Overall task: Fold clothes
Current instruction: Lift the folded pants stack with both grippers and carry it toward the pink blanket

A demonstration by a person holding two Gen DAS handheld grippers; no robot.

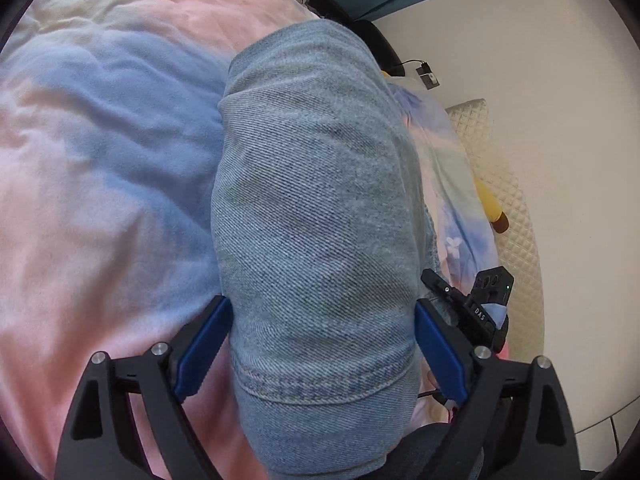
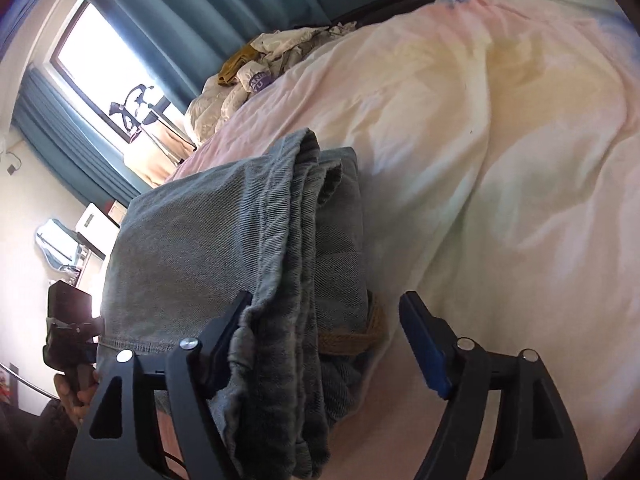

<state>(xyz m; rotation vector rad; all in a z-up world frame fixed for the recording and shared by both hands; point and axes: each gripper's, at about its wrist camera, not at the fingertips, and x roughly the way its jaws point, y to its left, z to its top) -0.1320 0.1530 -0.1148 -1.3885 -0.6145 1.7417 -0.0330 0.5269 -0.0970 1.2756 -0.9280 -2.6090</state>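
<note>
Folded jeans [image 1: 316, 208] between open jaws.

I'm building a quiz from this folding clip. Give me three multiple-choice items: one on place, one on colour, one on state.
1. Where do the folded jeans rest?
A. on a pastel bedspread
B. on a wooden floor
C. in a basket

2. What colour are the curtains?
A. red
B. teal
C. white

3. How does the left claw stand?
A. shut, clear of the denim
B. open, one finger on each side of the denim
C. out of view

Answers:
1. A, the bedspread spreads pink and blue around the jeans.
2. B, teal folds frame the window.
3. B, the blue fingers flank the hem end.
</note>
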